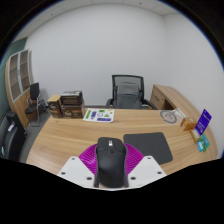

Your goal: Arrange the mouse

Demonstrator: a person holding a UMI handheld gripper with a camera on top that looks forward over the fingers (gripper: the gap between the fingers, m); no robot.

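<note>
A black computer mouse (109,160) sits between my gripper's (110,168) two fingers, whose magenta pads (90,160) press on both its sides. The mouse is held above the wooden desk (70,138). A dark mouse pad (148,146) lies on the desk just ahead and to the right of the fingers.
A black office chair (128,93) stands behind the desk. Cardboard boxes (67,104) sit at the desk's far left, a green-and-white sheet (98,114) in the middle, a round object (169,117) and a purple card (204,121) at the right. A shelf (20,75) stands left.
</note>
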